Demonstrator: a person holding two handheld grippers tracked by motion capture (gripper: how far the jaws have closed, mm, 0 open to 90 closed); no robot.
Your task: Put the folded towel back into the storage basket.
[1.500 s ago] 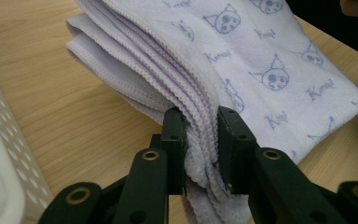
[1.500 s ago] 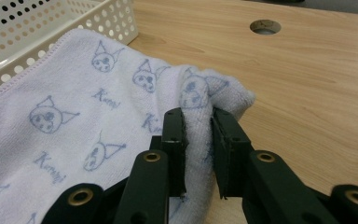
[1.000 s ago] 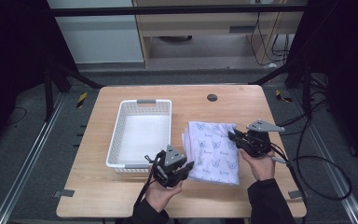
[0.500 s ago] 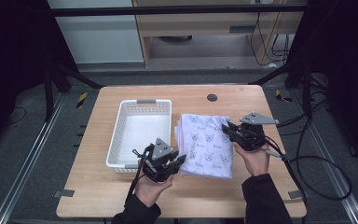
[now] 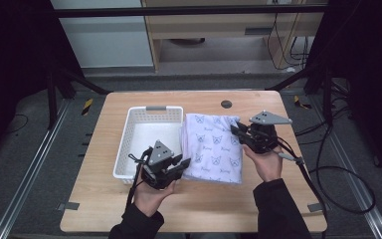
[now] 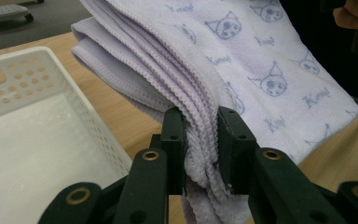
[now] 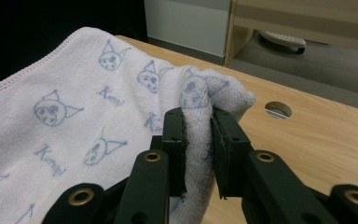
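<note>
A folded pale lilac towel (image 5: 211,147) printed with cat faces hangs between my two grippers over the wooden table (image 5: 288,199). My left gripper (image 5: 181,163) is shut on the towel's near left edge; in the left gripper view the stacked layers (image 6: 200,140) are pinched between the black jaws. My right gripper (image 5: 236,132) is shut on the far right corner, and the right gripper view shows that bunched corner (image 7: 198,121) squeezed between the jaws. A white perforated basket (image 5: 124,149) stands just left of the towel, with nothing inside.
A round cable hole (image 5: 226,104) sits in the table near the far edge. Cables (image 5: 338,174) trail off the right side of the table. Dark frame legs (image 5: 59,79) and a wooden cabinet (image 5: 214,30) stand beyond it.
Both grippers have risen and shifted left with the towel, bringing it closer to the basket. Both stay shut on it.
</note>
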